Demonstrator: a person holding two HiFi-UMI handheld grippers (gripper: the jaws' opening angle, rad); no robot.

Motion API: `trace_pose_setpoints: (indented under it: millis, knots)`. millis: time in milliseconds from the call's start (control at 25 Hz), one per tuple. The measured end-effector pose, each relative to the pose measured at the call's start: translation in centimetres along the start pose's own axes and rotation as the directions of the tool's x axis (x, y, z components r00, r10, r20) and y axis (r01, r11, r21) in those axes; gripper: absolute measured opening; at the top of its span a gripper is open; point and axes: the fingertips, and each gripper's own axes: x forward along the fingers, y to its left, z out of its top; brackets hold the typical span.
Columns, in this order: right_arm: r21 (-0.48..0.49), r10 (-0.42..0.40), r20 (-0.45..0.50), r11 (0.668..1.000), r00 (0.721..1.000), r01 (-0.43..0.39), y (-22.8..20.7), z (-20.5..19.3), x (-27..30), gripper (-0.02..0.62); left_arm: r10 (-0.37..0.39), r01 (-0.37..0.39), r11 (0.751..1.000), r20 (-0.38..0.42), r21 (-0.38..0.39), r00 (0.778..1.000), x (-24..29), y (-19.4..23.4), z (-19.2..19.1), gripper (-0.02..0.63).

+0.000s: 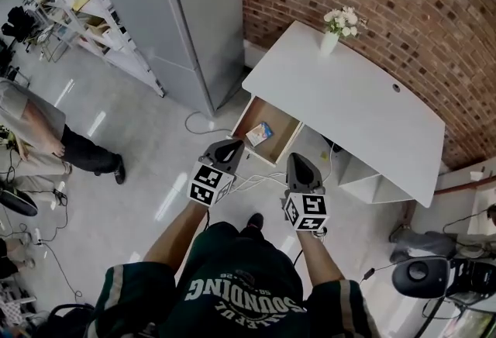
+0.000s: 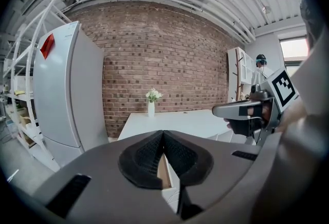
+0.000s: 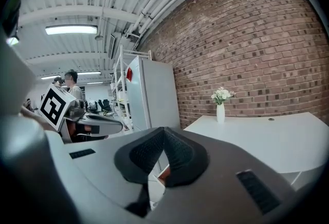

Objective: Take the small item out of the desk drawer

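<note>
The white desk (image 1: 364, 104) stands against the brick wall with its wooden drawer (image 1: 246, 118) pulled out. A small blue and white item (image 1: 260, 132) lies inside the drawer. My left gripper (image 1: 229, 147) hovers just in front of the drawer's front edge, jaws shut and empty. My right gripper (image 1: 301, 166) hangs beside it to the right, below the desk's front edge, also shut with nothing in it. In the left gripper view the jaws (image 2: 163, 138) meet at their tips, with the desk (image 2: 180, 120) beyond. The right gripper view shows its jaws (image 3: 163, 134) closed.
A white vase of flowers (image 1: 333, 32) stands on the desk's far corner. A grey refrigerator (image 1: 182, 11) is left of the desk, with metal shelving (image 1: 74, 3) beyond. Cables (image 1: 256, 180) lie on the floor below the drawer. A person (image 1: 39, 131) stands at the left.
</note>
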Motion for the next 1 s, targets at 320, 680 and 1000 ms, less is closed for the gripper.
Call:
trace_pose_setpoints:
  millis: [320, 680, 1000]
  knots:
    - [0.016, 0.025, -0.025, 1.000, 0.999, -0.025, -0.6, -1.0, 1.8, 0.025, 0.031, -0.031, 0.999, -0.016, -0.018, 0.999, 1.2, 1.1, -0.7, 0.015]
    - [-0.012, 0.063, -0.059, 0.998, 0.996, -0.063, -0.1, -1.9, 4.8, 0.025, 0.047, -0.048, 0.998, -0.022, -0.039, 0.999, 3.1, 3.2, -1.7, 0.015]
    - [-0.018, 0.049, -0.093, 0.999, 0.994, -0.050, -2.0, -2.0, 7.5, 0.025, 0.033, -0.035, 0.999, -0.045, -0.041, 0.998, 6.2, 4.8, -1.8, 0.017]
